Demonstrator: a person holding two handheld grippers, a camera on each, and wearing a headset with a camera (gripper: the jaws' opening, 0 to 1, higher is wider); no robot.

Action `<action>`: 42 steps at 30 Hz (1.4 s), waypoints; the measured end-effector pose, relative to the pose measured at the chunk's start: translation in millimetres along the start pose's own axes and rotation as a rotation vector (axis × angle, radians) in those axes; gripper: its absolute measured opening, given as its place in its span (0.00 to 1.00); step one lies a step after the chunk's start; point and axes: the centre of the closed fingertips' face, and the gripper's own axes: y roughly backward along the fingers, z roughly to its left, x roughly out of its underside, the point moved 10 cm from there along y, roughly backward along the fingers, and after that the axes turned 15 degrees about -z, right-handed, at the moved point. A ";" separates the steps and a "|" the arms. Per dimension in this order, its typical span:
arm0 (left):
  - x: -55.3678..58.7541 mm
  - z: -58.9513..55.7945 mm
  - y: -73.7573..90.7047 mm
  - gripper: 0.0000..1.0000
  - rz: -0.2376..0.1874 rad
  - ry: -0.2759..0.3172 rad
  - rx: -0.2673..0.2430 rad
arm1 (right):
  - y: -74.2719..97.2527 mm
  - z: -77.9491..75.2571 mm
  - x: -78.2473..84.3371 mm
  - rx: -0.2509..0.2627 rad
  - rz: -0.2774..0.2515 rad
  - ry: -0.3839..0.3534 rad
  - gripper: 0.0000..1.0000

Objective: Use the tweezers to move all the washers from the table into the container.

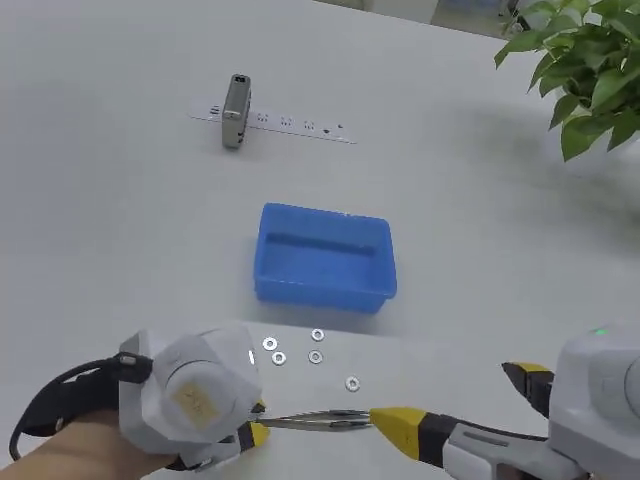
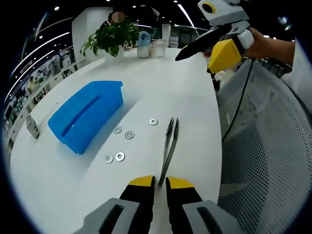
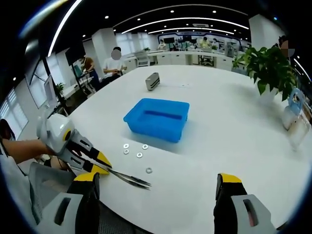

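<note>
Tweezers (image 1: 310, 422), clamped by their rear end in the left gripper (image 2: 161, 181) at lower centre, right gripper (image 3: 157, 178) gaping empty, sit below five light, probably slippery washers (image 1: 315, 357), best pinched across the ring, just under the blue container (image 1: 320, 287) mid-frame.

Your left gripper (image 2: 161, 181): jaws pinched on the tweezers (image 2: 169, 144) | your right gripper (image 3: 158, 179): jaws spread wide
</note>
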 end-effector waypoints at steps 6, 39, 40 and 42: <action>0.1 -1.7 -0.1 0.03 -0.002 -0.018 0.014 | -1.8 11.4 6.2 -0.076 0.020 -0.007 0.95; -70.1 -14.0 43.6 0.00 -0.107 -0.100 0.038 | -78.2 56.6 27.3 -0.419 0.138 0.279 0.32; -70.8 -14.2 44.1 0.00 -0.106 -0.099 0.038 | -79.7 57.5 28.9 -0.424 0.142 0.261 0.30; -71.6 -14.7 45.9 0.00 -0.105 -0.103 0.039 | -81.2 59.0 30.4 -0.428 0.140 0.246 0.27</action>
